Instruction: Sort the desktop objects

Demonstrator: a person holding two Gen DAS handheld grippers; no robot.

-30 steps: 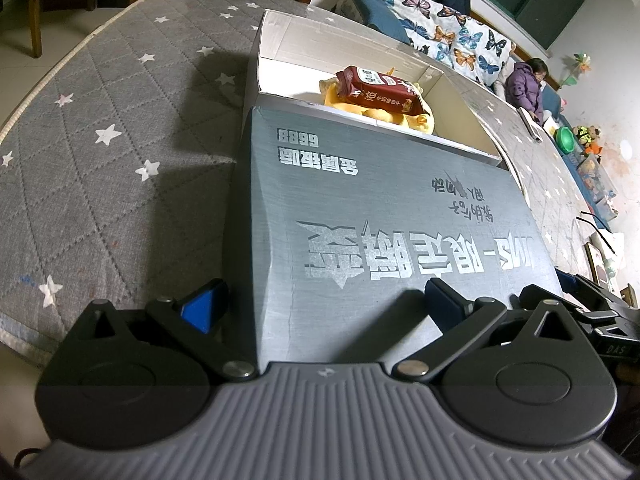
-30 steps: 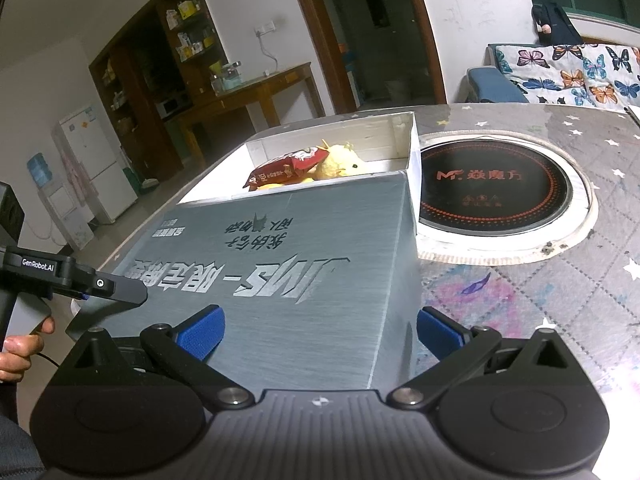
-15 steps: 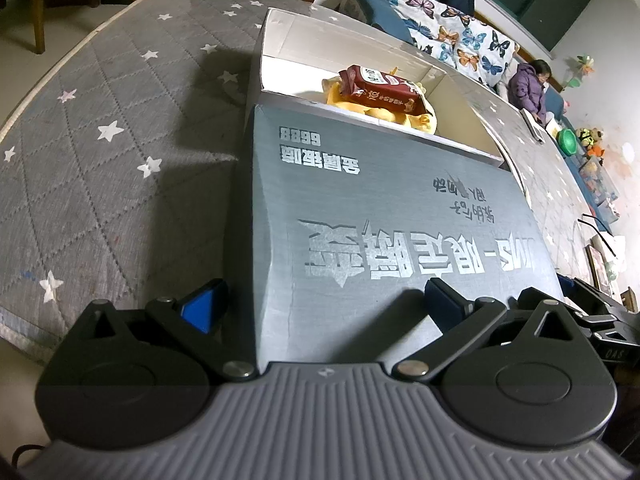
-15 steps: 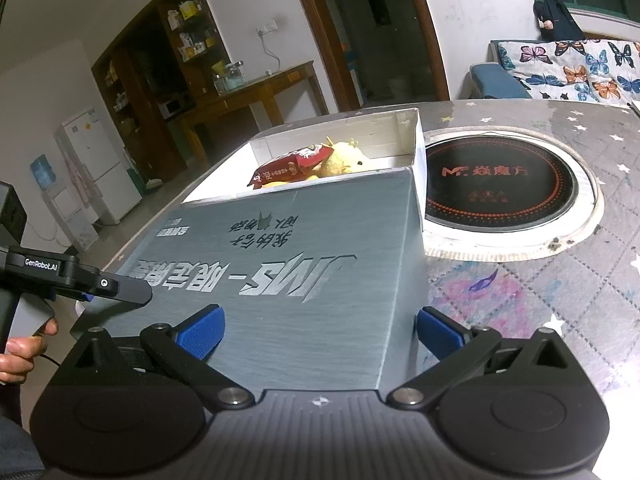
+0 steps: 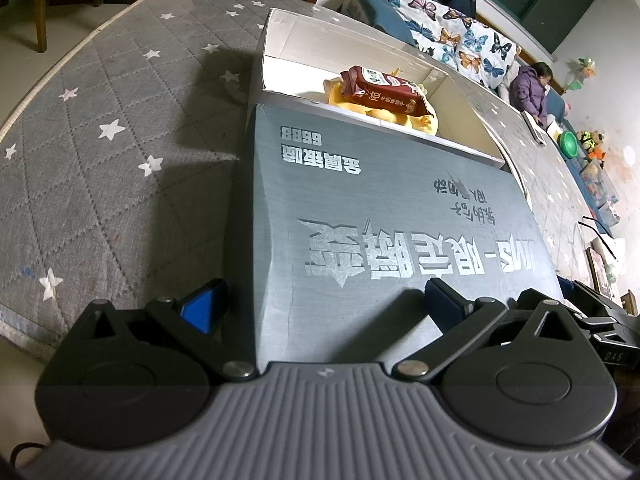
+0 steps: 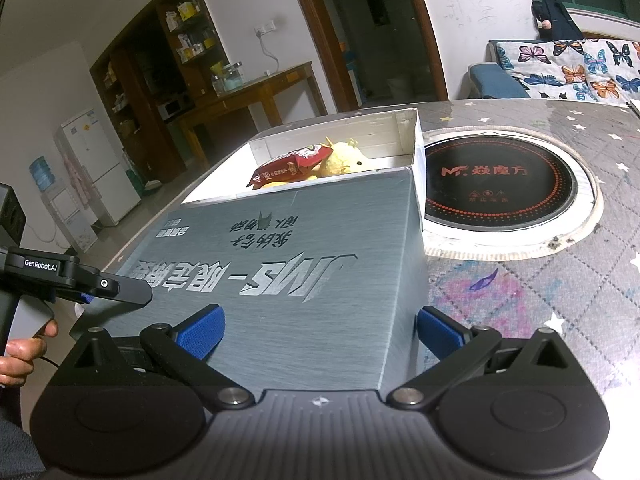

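A grey lid (image 5: 400,208) with silver lettering lies over the near part of a white cardboard box (image 5: 320,40). The far part of the box stands uncovered, with a red snack packet (image 5: 384,92) resting on a yellow plush toy (image 5: 400,118) inside. My left gripper (image 5: 324,304) is open, its fingers straddling the lid's near left corner. My right gripper (image 6: 320,332) is open too, astride the near right corner of the lid (image 6: 280,264). The right wrist view also shows the packet (image 6: 292,164), the plush toy (image 6: 344,158) and the left gripper (image 6: 80,284) from the side.
The box sits on a round table with a grey star-print cover (image 5: 100,140). A round induction hob (image 6: 500,184) is set into the table just right of the box. A sofa (image 5: 460,40) and a seated person (image 5: 530,88) are beyond. A hand (image 6: 20,356) holds the left gripper.
Both grippers and the lid have shifted slightly forward along the box. The uncovered end with the packet and toy looks much the same.
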